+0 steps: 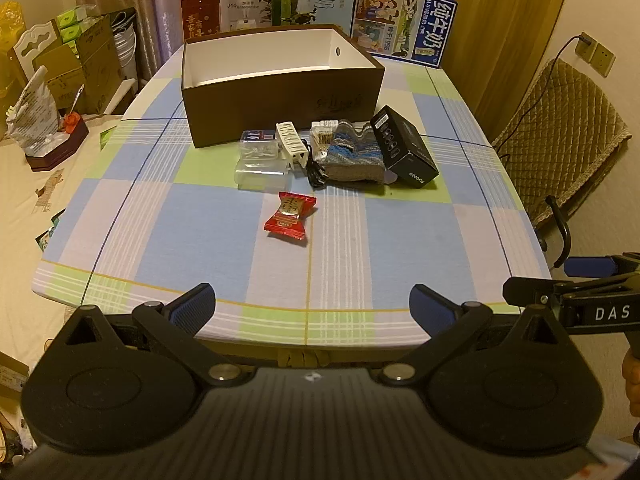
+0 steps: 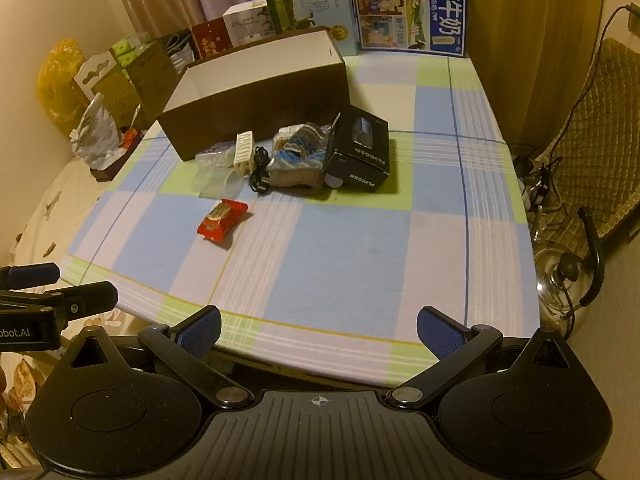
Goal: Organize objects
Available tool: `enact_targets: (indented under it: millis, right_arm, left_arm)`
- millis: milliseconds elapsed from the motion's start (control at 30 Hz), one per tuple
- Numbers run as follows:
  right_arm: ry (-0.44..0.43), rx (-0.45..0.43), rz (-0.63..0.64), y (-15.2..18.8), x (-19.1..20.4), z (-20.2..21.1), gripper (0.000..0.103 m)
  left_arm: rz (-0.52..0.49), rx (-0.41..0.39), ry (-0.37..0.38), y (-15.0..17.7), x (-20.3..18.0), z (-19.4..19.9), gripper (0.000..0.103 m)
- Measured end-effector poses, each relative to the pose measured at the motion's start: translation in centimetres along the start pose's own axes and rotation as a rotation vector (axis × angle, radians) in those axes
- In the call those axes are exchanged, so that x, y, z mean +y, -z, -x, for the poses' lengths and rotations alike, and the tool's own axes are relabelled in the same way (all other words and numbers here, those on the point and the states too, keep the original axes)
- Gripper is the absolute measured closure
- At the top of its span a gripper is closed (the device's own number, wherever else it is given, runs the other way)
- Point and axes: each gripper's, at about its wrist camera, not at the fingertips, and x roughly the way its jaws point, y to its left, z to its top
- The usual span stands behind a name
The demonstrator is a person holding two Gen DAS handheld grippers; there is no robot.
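Observation:
An empty brown box (image 1: 280,108) (image 2: 256,108) with white inside stands at the far middle of the checked table. In front of it lie clear plastic cases (image 1: 260,160) (image 2: 214,178), a white comb-like rack (image 1: 292,144) (image 2: 244,150), a black cable (image 1: 316,172) (image 2: 260,178), a knitted sock (image 1: 354,158) (image 2: 298,158) and a black carton (image 1: 404,146) (image 2: 360,152). A red snack packet (image 1: 290,216) (image 2: 222,220) lies nearer. My left gripper (image 1: 312,308) and right gripper (image 2: 318,330) hang open over the near table edge, holding nothing.
Milk cartons (image 1: 404,20) (image 2: 408,12) and other boxes (image 1: 246,6) line the table's far edge. A padded chair (image 1: 560,132) stands right, with a glass lid (image 2: 564,284) on the floor. Cardboard boxes (image 1: 80,60) and a tissue holder (image 1: 52,148) sit left.

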Motion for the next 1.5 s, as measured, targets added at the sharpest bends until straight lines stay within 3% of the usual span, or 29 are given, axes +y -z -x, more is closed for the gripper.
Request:
enact_targets:
  millis: [933, 1500]
  right_arm:
    - [0.019, -0.010, -0.013, -0.7, 1.4, -0.6, 0.002]
    - [0.071, -0.021, -0.067, 0.4, 3.1, -0.7, 0.002]
  left_arm:
    - [-0.021, -0.002, -0.005, -1.1, 1.3, -0.5, 0.001]
    - [-0.080, 0.009, 0.033, -1.2, 2.9, -0.8, 0.001]
